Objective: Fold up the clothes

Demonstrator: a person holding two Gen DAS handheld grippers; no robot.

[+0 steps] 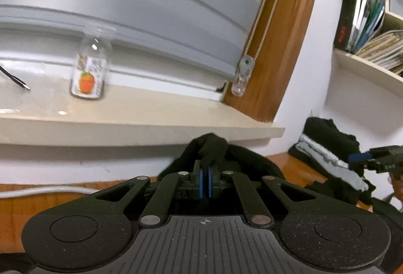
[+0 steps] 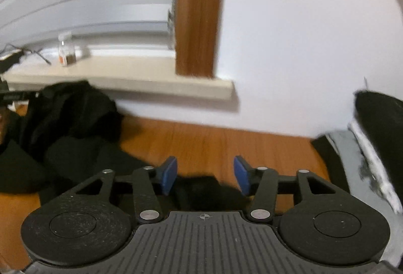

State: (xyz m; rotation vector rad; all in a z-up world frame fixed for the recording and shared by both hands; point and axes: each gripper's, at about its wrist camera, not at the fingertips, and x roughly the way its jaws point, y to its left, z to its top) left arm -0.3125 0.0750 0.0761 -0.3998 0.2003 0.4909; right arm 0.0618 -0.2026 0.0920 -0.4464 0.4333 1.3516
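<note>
Here, my left gripper (image 1: 205, 173) has its blue pads pressed together on a bunched fold of the black garment (image 1: 214, 145), which rises as a small peak just past the fingertips and drapes down on both sides onto the wooden table (image 1: 289, 163). From the right wrist view the same black garment (image 2: 70, 117) lies heaped at the left of the table (image 2: 201, 143), close under the beige window sill (image 2: 121, 75).

My right gripper (image 2: 205, 174) stands with its jaws apart and nothing clamped; a dark bit of cloth lies below the gap, but the pads are not pressing on it. In the left wrist view that gripper (image 1: 362, 158) shows at the far right edge, in front of a pile of black and grey clothes (image 1: 327, 145) set against the white wall.

On the sill stands a small clear bottle with an orange label (image 1: 88, 67), left of the brown window frame (image 1: 282, 34). A shelf of books (image 1: 365, 19) hangs at the far right. Both views are somewhat blurred.
</note>
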